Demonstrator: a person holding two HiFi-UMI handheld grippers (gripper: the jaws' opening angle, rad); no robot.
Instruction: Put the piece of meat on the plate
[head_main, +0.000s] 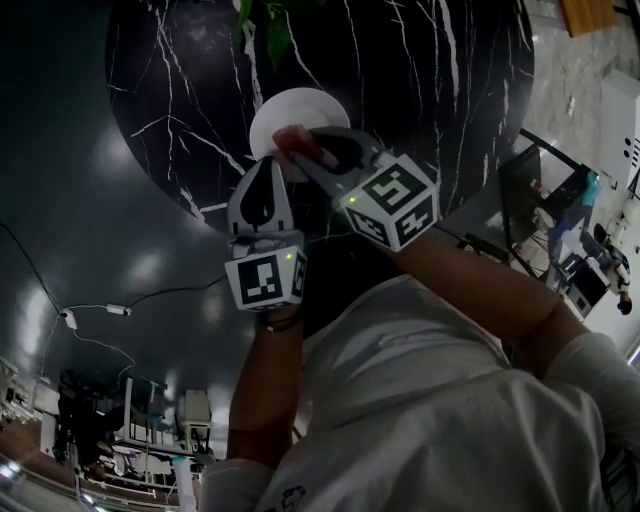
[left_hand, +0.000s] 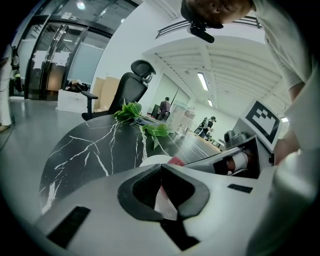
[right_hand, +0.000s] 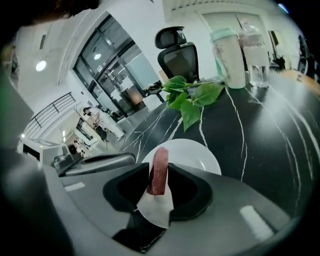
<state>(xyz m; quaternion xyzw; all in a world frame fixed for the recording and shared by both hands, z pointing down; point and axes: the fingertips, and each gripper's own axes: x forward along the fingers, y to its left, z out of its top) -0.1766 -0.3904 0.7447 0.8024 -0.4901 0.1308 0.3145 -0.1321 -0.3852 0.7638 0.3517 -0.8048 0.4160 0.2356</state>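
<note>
A red piece of meat (right_hand: 160, 170) stands upright between the jaws of my right gripper (right_hand: 160, 176), which is shut on it. It hangs over the near edge of a white plate (right_hand: 195, 152) on the black marble table (head_main: 420, 90). In the head view the meat (head_main: 297, 140) shows at the plate's (head_main: 290, 105) near rim, at the tips of the right gripper (head_main: 305, 155). My left gripper (head_main: 268, 165) sits just left of it, shut, with nothing between its jaws. In the left gripper view its tips (left_hand: 160, 168) meet in front of the plate (left_hand: 152, 160).
Green leaves (right_hand: 192, 95) lie on the table beyond the plate. A pale cup (right_hand: 228, 50) and a clear bottle (right_hand: 255, 47) stand at the far right. An office chair (right_hand: 180, 55) is behind the table. A white cable (head_main: 95, 310) runs along the floor.
</note>
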